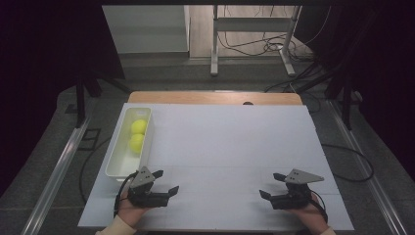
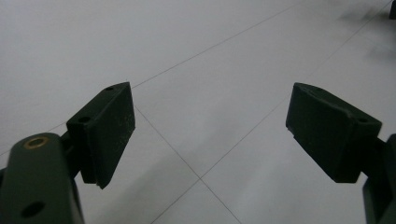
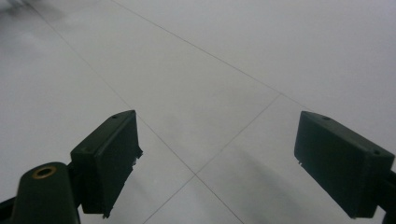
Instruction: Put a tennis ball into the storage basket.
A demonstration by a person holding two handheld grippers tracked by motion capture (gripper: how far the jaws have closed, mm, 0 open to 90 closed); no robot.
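Note:
Two yellow-green tennis balls (image 1: 138, 127) (image 1: 136, 142) lie in a long white bin (image 1: 115, 164) at the table's left side. My left gripper (image 1: 165, 181) rests low at the front left, just below the bin's near end, jaws open and pointing right. Along its jaws (image 2: 210, 128) there is only bare white tabletop between the pads. My right gripper (image 1: 272, 185) sits at the front right, jaws open and pointing left, with nothing between them (image 3: 217, 154).
The white tabletop (image 1: 230, 147) stretches wide between the two grippers. A wooden strip (image 1: 215, 97) shows at the table's far edge. Beyond it stand a metal frame (image 1: 254, 29) and loose cables on the floor.

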